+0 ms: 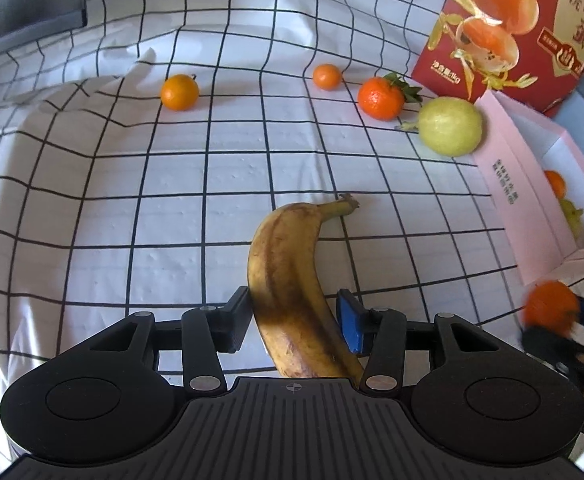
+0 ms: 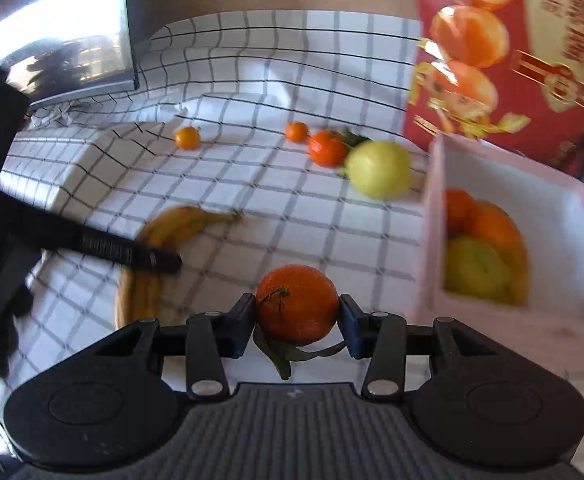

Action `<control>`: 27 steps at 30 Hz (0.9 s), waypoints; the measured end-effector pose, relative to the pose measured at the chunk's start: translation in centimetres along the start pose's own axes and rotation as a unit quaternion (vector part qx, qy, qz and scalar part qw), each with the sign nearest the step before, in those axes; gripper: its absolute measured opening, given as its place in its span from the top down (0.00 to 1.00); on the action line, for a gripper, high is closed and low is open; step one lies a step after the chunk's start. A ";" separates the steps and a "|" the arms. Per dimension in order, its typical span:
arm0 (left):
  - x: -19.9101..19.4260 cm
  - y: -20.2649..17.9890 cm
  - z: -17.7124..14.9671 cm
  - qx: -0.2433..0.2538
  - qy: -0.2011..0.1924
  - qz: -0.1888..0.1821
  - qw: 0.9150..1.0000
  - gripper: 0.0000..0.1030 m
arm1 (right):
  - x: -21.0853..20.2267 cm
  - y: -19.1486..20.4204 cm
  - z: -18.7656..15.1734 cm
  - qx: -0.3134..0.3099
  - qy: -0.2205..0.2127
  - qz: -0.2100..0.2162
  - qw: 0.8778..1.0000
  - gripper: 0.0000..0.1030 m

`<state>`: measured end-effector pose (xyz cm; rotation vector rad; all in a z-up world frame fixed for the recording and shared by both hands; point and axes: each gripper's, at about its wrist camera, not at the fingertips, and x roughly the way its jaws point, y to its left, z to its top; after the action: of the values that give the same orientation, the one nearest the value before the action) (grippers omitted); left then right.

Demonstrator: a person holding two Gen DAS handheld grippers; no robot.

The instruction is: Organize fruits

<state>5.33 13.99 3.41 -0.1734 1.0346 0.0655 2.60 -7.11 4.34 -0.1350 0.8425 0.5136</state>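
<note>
The right tongs (image 2: 297,322) grip a tangerine (image 2: 296,304) at lower centre, left of the pink box (image 2: 435,208). The left tongs (image 1: 293,322) stand open around a banana (image 1: 292,280) lying on the checked cloth (image 1: 132,200), pads not clearly pressing.
</note>
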 end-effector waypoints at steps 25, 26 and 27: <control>-2.2 -1.6 -3.8 0.022 -0.007 -0.017 1.000 0.55 | -0.9 -3.8 -5.4 0.083 0.026 -0.041 0.995 0.57; -2.4 -1.6 -4.1 0.020 -0.006 -0.019 1.000 0.55 | -0.7 -3.5 -5.3 0.079 0.027 -0.038 0.996 0.57; -2.5 -1.6 -4.2 0.018 -0.004 -0.020 1.000 0.55 | -0.5 -3.3 -5.2 0.075 0.028 -0.035 0.996 0.57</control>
<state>0.68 11.75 3.60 -0.1621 1.0228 0.0110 0.38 -11.77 1.03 -0.0418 0.9255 0.3816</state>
